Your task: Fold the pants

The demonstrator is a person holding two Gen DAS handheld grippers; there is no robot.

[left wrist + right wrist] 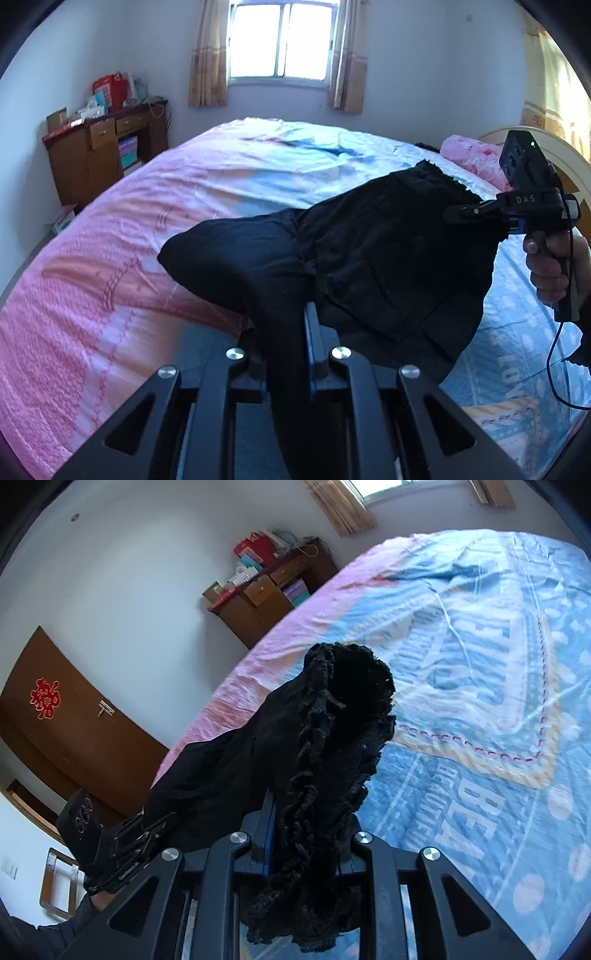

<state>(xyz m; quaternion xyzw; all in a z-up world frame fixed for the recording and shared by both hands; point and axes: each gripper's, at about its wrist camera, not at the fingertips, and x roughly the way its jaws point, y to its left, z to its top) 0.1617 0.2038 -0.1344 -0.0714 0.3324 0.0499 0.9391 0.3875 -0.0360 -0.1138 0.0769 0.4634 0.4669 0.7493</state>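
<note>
Left gripper (284, 332) and right gripper (306, 834) each clench the black pants (369, 251), hanging bunched above the bed (110, 240); no fold looks made yet.

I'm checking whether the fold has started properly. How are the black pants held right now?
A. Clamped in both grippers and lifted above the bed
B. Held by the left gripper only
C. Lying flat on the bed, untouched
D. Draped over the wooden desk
A: the left gripper and the right gripper each pinch a bunch of the black pants, which hang between them above the bed.
</note>
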